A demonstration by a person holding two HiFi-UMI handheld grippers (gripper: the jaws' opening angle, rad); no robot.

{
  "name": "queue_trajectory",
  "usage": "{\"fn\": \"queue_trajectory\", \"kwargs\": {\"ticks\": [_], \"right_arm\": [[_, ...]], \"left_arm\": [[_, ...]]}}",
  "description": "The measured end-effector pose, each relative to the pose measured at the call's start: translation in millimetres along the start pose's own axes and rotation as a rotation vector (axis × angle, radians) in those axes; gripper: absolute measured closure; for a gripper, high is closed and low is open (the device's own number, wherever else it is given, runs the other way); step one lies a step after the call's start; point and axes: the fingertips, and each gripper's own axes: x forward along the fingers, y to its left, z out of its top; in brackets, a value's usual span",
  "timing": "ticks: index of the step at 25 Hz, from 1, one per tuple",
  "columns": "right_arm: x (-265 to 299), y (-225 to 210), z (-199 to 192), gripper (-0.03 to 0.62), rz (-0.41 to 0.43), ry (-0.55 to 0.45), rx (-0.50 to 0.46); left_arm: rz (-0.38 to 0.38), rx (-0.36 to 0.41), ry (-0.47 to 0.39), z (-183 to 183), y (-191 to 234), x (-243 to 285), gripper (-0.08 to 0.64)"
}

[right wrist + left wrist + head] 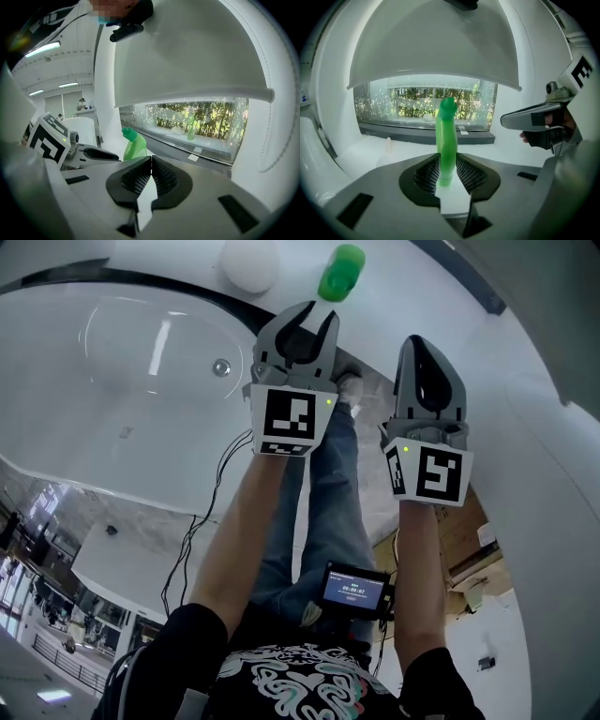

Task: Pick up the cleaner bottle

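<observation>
Cleaner bottle (340,272): green, upright on white tub ledge (408,292), just beyond left gripper (307,322), jaws parted, nothing clasped. Right gripper (420,343): clenched, empty. Step: approach. Next, likely: advance, straddle bottle, close.

We see a cleaner bottle (446,140) of glossy, translucent green plastic, a smooth, shiny white bathtub (122,343), matt grey plastic shells on the left gripper (307,320) with ribbed black pads (425,174), and denim jeans (323,493)
</observation>
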Motion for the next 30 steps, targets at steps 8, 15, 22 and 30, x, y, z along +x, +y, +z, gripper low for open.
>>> {"fn": "queue_trajectory", "kwargs": {"ticks": [8, 15, 22, 30], "right_arm": [[6, -6, -3, 0.566, -0.002, 0.001, -0.003], [13, -10, -7, 0.566, 0.002, 0.018, -0.002], [20, -10, -7, 0.566, 0.009, 0.019, 0.011], [23, -9, -14, 0.566, 0.017, 0.033, 0.012]], "left_arm": [[0.007, -0.012, 0.002, -3, 9, 16, 0.391], [-0.002, 0.009, 0.005, -1, 3, 31, 0.328], [-0.021, 0.023, -0.005, -1, 1, 52, 0.308], [-0.007, 0.022, 0.007, -8, 8, 76, 0.307]]}}
